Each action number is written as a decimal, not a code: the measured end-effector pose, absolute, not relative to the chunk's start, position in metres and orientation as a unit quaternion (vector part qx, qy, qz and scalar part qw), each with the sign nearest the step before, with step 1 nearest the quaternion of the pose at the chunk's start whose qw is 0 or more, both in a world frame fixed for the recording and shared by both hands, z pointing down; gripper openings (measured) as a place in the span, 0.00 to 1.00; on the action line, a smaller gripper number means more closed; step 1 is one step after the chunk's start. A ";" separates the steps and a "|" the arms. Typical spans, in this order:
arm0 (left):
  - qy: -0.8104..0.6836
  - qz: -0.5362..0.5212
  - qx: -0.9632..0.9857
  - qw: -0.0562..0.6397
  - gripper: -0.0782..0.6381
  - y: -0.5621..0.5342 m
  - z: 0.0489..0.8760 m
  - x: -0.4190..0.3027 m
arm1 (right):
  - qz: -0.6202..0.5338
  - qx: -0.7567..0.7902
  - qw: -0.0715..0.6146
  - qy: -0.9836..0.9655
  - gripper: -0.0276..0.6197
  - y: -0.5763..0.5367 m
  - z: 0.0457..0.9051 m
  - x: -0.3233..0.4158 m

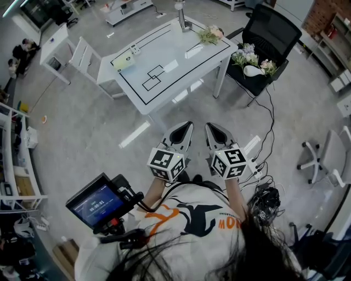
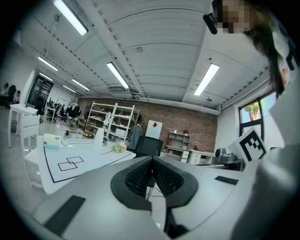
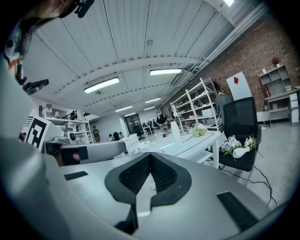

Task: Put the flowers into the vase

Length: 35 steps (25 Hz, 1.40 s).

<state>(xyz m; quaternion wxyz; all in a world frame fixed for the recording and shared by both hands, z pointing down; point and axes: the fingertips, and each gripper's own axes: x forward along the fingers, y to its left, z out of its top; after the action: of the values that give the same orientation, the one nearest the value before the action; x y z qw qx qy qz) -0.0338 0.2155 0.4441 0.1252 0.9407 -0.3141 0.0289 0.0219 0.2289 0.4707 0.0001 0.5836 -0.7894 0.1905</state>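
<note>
A small bunch of pale flowers lies at the far right corner of the white table; a tall slim vase stands upright beside it. A second bunch of flowers with a white curved object lies on the black chair's seat. My left gripper and right gripper are side by side over the floor, well short of the table, both shut and empty. The left gripper view shows its shut jaws, the table flowers and the vase. From the right gripper I see the vase, table flowers and chair flowers.
The black office chair stands right of the table, a white chair left of it. A pale box sits on the table's left edge. Cables trail on the floor at right. A screen rig hangs near my left arm.
</note>
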 end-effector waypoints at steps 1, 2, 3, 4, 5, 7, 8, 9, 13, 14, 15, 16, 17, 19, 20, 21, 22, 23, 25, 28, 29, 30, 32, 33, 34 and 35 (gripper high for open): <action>-0.314 0.031 0.941 0.125 0.12 0.215 0.445 -0.032 | 0.192 0.583 -0.001 -0.790 0.06 0.227 0.472 0.023; -0.314 0.032 0.941 0.125 0.12 0.214 0.445 -0.030 | 0.194 0.581 -0.002 -0.790 0.06 0.225 0.473 0.024; -0.314 0.034 0.940 0.125 0.12 0.213 0.446 -0.029 | 0.196 0.580 -0.003 -0.791 0.06 0.224 0.474 0.025; -0.315 0.036 0.940 0.125 0.12 0.212 0.447 -0.028 | 0.198 0.579 -0.004 -0.791 0.06 0.222 0.475 0.025; -0.316 0.038 0.940 0.125 0.12 0.210 0.448 -0.028 | 0.200 0.577 -0.005 -0.792 0.06 0.220 0.477 0.025; -0.317 0.042 0.939 0.127 0.12 0.207 0.451 -0.028 | 0.204 0.575 -0.005 -0.792 0.06 0.216 0.480 0.025; -0.318 0.043 0.938 0.128 0.12 0.206 0.452 -0.027 | 0.206 0.574 -0.005 -0.793 0.06 0.214 0.481 0.025; -0.318 0.045 0.938 0.129 0.12 0.204 0.452 -0.027 | 0.207 0.574 -0.005 -0.792 0.06 0.212 0.482 0.026; -0.318 0.047 0.938 0.128 0.12 0.183 0.456 -0.022 | 0.209 0.575 -0.007 -0.791 0.06 0.192 0.484 0.032; -0.317 0.047 0.939 0.127 0.12 0.175 0.457 -0.021 | 0.209 0.576 -0.007 -0.790 0.06 0.185 0.485 0.034; -0.316 0.047 0.939 0.126 0.12 0.167 0.457 -0.019 | 0.208 0.577 -0.007 -0.789 0.06 0.178 0.486 0.035; -0.315 0.047 0.940 0.125 0.12 0.159 0.458 -0.018 | 0.208 0.579 -0.007 -0.788 0.06 0.170 0.486 0.037; -0.313 0.047 0.940 0.124 0.12 0.150 0.458 -0.016 | 0.208 0.580 -0.006 -0.787 0.06 0.162 0.486 0.039; -0.308 0.046 0.942 0.125 0.12 0.130 0.457 -0.012 | 0.207 0.583 -0.004 -0.785 0.06 0.144 0.486 0.042; -0.306 0.046 0.943 0.125 0.12 0.119 0.457 -0.011 | 0.207 0.585 -0.003 -0.784 0.06 0.134 0.485 0.043; -0.302 0.046 0.944 0.124 0.12 0.108 0.456 -0.009 | 0.206 0.586 -0.003 -0.783 0.06 0.123 0.485 0.044; -0.298 0.046 0.945 0.122 0.12 0.096 0.455 -0.008 | 0.206 0.588 -0.004 -0.782 0.06 0.111 0.484 0.044; -0.294 0.047 0.947 0.119 0.12 0.084 0.454 -0.007 | 0.207 0.590 -0.005 -0.780 0.06 0.099 0.483 0.044; -0.285 0.049 0.951 0.114 0.12 0.059 0.450 -0.006 | 0.207 0.595 -0.007 -0.776 0.06 0.074 0.482 0.043; -0.278 0.047 0.953 0.111 0.12 0.019 0.446 -0.009 | 0.206 0.599 -0.008 -0.773 0.06 0.033 0.478 0.038; -0.276 0.045 0.954 0.111 0.12 0.005 0.445 -0.010 | 0.205 0.601 -0.008 -0.773 0.06 0.020 0.477 0.037; -0.275 0.044 0.954 0.111 0.12 -0.009 0.444 -0.012 | 0.204 0.602 -0.008 -0.772 0.06 0.007 0.476 0.036; -0.272 0.042 0.955 0.111 0.12 -0.036 0.444 -0.015 | 0.204 0.607 -0.011 -0.768 0.06 -0.019 0.477 0.034; -0.270 0.042 0.955 0.111 0.12 -0.048 0.445 -0.018 | 0.205 0.610 -0.014 -0.765 0.06 -0.030 0.477 0.033; -0.269 0.042 0.956 0.111 0.12 -0.060 0.445 -0.020 | 0.207 0.613 -0.016 -0.763 0.06 -0.041 0.479 0.033; -0.268 0.042 0.956 0.112 0.12 -0.070 0.446 -0.022 | 0.209 0.615 -0.017 -0.760 0.06 -0.051 0.480 0.033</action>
<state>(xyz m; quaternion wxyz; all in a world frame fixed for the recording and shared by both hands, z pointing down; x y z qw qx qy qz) -0.0215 -0.0698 0.4464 0.1122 0.9561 -0.2676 0.0416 0.0327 -0.0508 0.4804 -0.0166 0.6154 -0.7599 0.2088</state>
